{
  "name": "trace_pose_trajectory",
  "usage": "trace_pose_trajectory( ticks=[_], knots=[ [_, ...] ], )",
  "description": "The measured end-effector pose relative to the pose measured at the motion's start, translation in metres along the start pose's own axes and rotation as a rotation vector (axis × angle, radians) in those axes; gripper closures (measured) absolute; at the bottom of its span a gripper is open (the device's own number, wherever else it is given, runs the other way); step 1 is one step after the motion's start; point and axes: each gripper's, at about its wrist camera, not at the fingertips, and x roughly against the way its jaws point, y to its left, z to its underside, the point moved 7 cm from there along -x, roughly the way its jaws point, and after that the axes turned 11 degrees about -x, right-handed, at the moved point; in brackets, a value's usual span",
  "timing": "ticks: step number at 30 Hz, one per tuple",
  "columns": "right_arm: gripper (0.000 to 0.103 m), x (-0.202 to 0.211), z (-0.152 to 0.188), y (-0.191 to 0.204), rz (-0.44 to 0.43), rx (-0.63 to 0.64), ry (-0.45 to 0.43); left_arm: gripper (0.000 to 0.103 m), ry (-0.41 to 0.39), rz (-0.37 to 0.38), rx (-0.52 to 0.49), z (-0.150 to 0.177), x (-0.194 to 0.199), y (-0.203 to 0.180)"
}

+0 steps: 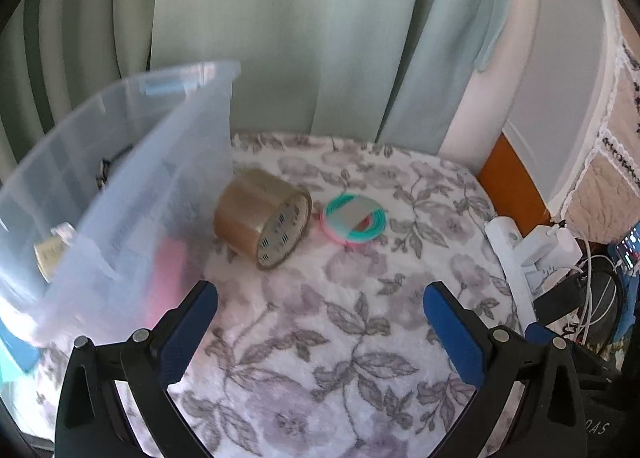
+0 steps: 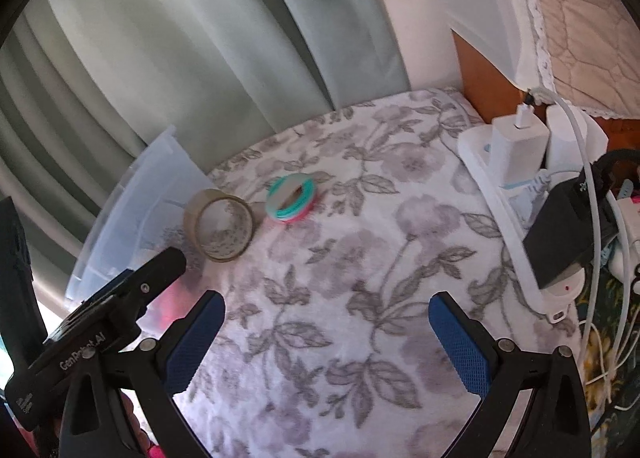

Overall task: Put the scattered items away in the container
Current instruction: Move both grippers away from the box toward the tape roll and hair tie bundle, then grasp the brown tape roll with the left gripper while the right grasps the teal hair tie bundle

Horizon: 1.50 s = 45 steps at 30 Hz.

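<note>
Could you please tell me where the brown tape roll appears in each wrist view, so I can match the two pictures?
Left wrist view: the brown tape roll lies left of centre, beside the clear plastic box.
Right wrist view: the brown tape roll sits left of centre, above the left fingertip.
Shared landmark: the pink and teal ring lies just right of the roll in both views.
</note>
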Motion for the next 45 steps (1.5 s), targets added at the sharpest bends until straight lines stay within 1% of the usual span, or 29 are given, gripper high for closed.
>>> trace_pose_trajectory(
  ticks=[4, 9, 11, 14, 18, 21, 24, 27, 30, 32, 34, 40, 45],
  knots=[
    [0.0, -0.006, -0.001, -0.003, 0.004, 0.005, 0.005, 0.001, -0.01, -0.034, 0.01, 0.003, -0.008, -0.001],
    [0.0, -0.017, -0.014, 0.008, 0.013, 0.085, 0.006, 0.001, 0.02, -0.06, 0.106, 0.008, -0.025, 0.011],
    [0.0, -0.023, -0.02, 0.014, 0.011, 0.114, 0.01, 0.001, 0.03, -0.087, 0.093, 0.008, -0.031, 0.013],
    [0.0, -0.032, -0.028, 0.019, 0.01, 0.129, 0.014, 0.001, 0.045, -0.157, 0.062, 0.007, -0.04, 0.014],
    [0.0, -0.05, -0.033, 0.027, 0.013, 0.159, 0.033, 0.001, 0.037, -0.251, 0.032, 0.004, -0.052, 0.019],
    [0.001, -0.061, -0.036, 0.031, 0.022, 0.192, 0.038, 0.002, 0.037, -0.286, 0.028, 0.001, -0.062, 0.024],
    [0.001, -0.072, -0.04, 0.033, 0.0, 0.196, 0.057, 0.004, 0.043, -0.327, 0.02, -0.002, -0.074, 0.028],
    [0.002, -0.085, -0.046, 0.038, -0.012, 0.214, 0.068, 0.005, 0.038, -0.35, 0.018, -0.005, -0.082, 0.031],
    [0.005, -0.102, -0.05, 0.043, -0.025, 0.231, 0.091, 0.01, 0.037, -0.377, 0.03, -0.01, -0.09, 0.038],
    [0.006, -0.111, -0.052, 0.047, -0.04, 0.239, 0.104, 0.018, 0.036, -0.403, 0.031, -0.012, -0.094, 0.042],
    [0.006, -0.119, -0.054, 0.052, -0.05, 0.248, 0.114, 0.021, 0.034, -0.42, 0.037, -0.014, -0.097, 0.045],
    [0.007, -0.141, -0.056, 0.063, -0.084, 0.277, 0.153, 0.023, 0.024, -0.457, 0.04, -0.016, -0.105, 0.047],
    [0.007, -0.163, -0.059, 0.068, -0.082, 0.282, 0.185, 0.031, 0.028, -0.481, 0.035, -0.017, -0.115, 0.051]
  ],
)
